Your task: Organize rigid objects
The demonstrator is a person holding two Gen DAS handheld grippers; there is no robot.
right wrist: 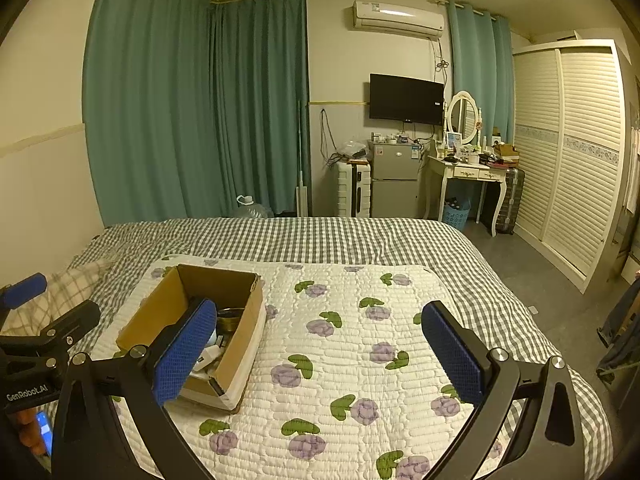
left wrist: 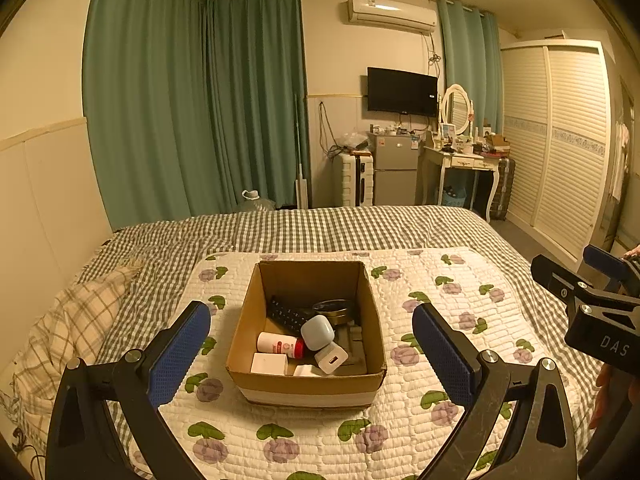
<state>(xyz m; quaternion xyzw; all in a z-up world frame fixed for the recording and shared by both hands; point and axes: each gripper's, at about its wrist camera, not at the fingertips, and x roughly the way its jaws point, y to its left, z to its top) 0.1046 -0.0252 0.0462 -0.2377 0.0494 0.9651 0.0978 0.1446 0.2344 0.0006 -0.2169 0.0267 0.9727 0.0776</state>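
Observation:
An open cardboard box (left wrist: 248, 316) stands on a floral quilt (left wrist: 400, 432) on the bed. In it lie a black remote (left wrist: 286, 314), a white bottle with a red cap (left wrist: 280, 345), a pale blue case (left wrist: 317, 332), a white charger (left wrist: 331, 358), a white block (left wrist: 269, 363) and a dark round tin (left wrist: 335, 309). My left gripper (left wrist: 312, 352) is open and empty, its fingers either side of the box, above its near edge. My right gripper (right wrist: 320, 352) is open and empty over the quilt, right of the box (right wrist: 160, 312).
The right gripper's body shows at the right edge of the left wrist view (left wrist: 600, 312). A plaid pillow (left wrist: 64, 328) lies left of the quilt. A checked sheet (right wrist: 320, 236) covers the far bed. Fridge, dresser and wardrobe stand beyond.

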